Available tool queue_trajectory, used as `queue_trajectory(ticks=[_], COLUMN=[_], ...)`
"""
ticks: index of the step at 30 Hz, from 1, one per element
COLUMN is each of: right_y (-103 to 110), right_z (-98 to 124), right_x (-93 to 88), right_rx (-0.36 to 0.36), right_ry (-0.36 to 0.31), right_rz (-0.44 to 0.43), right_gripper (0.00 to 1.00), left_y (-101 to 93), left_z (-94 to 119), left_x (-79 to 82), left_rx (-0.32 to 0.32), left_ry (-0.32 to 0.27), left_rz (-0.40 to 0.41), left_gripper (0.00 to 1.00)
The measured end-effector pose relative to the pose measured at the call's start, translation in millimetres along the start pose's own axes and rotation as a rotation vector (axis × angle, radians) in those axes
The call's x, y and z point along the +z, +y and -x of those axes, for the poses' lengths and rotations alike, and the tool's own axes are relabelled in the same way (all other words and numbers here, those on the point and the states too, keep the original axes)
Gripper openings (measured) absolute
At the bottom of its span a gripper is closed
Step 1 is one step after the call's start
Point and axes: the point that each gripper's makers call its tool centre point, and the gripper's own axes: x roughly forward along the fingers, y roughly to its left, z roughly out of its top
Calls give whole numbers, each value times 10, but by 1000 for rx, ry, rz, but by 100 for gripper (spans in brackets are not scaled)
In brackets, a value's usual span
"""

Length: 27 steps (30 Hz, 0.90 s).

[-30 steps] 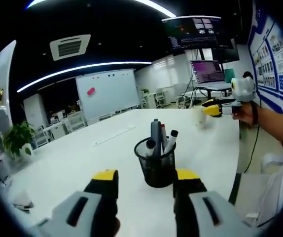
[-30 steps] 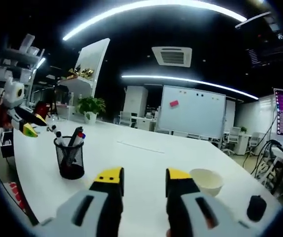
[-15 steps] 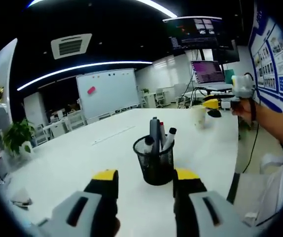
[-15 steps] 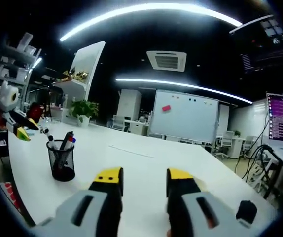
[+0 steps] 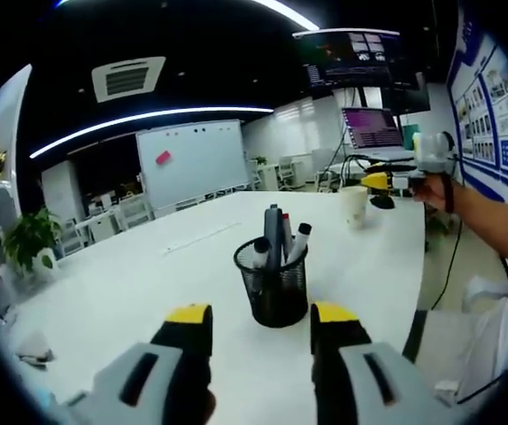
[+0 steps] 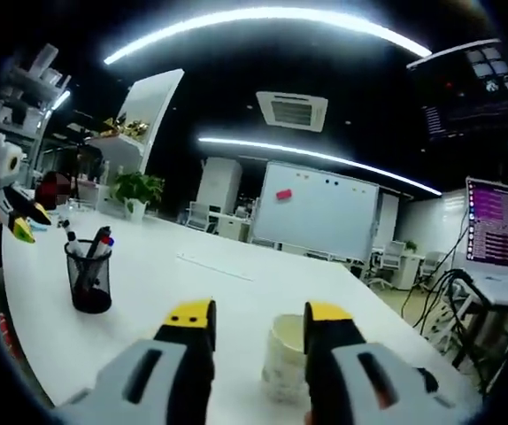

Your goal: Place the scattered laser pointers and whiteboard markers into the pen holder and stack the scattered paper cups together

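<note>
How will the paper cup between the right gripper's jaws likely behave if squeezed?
The paper cup looks thin-walled, so it would probably crumple under a hard squeeze. Standing upright, apparently empty, on the smooth white table, it is likely light and may slide or tip when nudged.

table (image 5: 130,283) bare around pen holder (image 5: 273,283) — open approach | paper cup (image 6: 287,359) stands between right fingers (image 6: 188,320)

Right gripper view: paper cup (image 6: 287,361) partly hidden behind my jaws, lower part cut by them; how many cups stacked, I cannot tell. Markers in pen holder (image 6: 88,277) too small to count. Left gripper view: my other gripper (image 5: 387,181) far, its jaws too small to judge. Cup (image 5: 354,205) blurred.
</note>
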Motion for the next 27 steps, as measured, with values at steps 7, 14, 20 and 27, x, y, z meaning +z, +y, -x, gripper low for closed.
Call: queue_trajectory(ticks=[7,14,20,27], right_y=[-145,-209,-265,-306], right_z=[-30,-53,-60,-121], right_x=[-91,-181,-291,-436], right_rx=[-47,-76,-95,-90], right_ry=[20,39,56,83], right_rz=[-17,-28,-55,-84], right_gripper=[46,51,53,54], left_y=[-98,-82,-91,-95], left_z=[19,56,61,76], left_x=[-55,-79,-87,-104], left_rx=[-7,4,2,3], left_ry=[12,15,14,19], left_rz=[5,13,14,12], left_gripper=[45,45,45,45])
